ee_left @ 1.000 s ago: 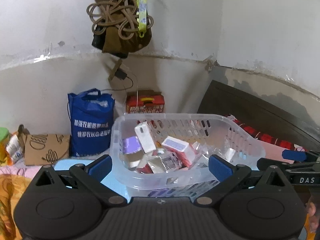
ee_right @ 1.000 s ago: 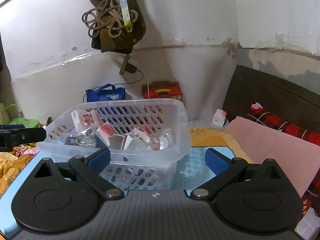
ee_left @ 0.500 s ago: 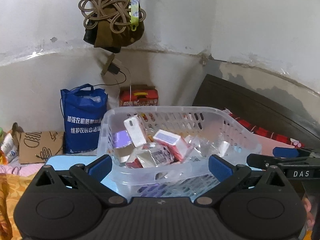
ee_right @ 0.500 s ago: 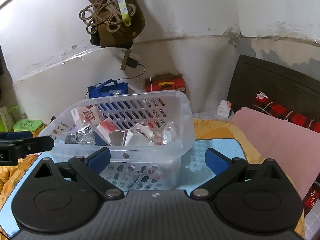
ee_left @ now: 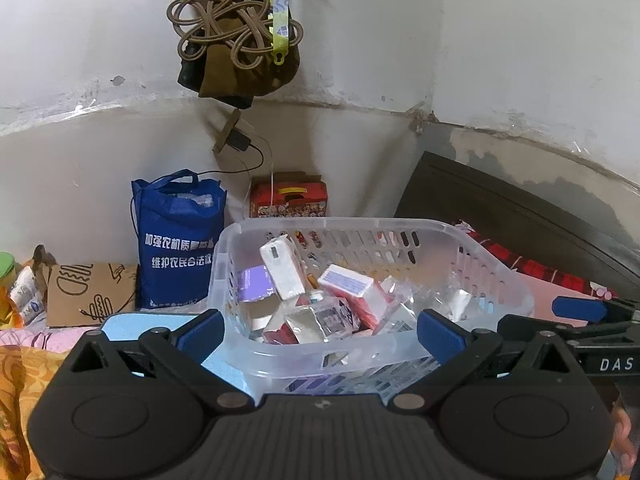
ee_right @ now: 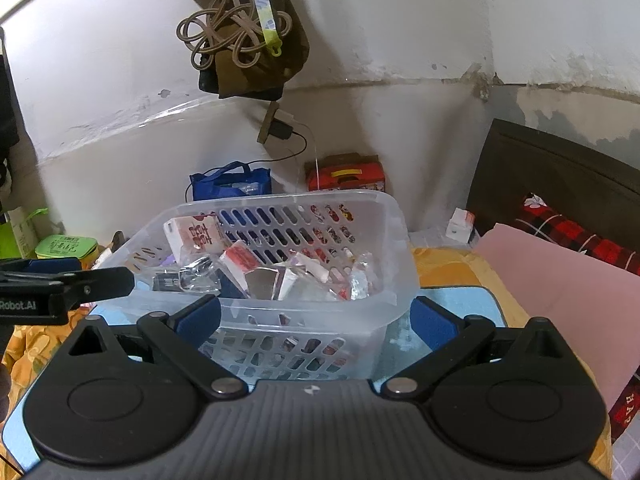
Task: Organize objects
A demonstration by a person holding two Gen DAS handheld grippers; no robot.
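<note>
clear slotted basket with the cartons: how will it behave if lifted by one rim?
The basket looks like thin slotted plastic, so the rim would probably flex. The loose cartons are piled unevenly and likely slide, tipping it. Both open grippers gripping opposite sides seems safer.

A clear slotted basket (ee_left: 496,276) holds red-and-white boxes (ee_left: 352,292), beside a blue bag (ee_left: 180,248) with white lettering and a red-black plaid cloth (ee_right: 576,236).

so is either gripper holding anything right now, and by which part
Nothing is held. The left gripper and right gripper are both open, each facing the clear slotted plastic basket of small boxes without clamping it.
</note>
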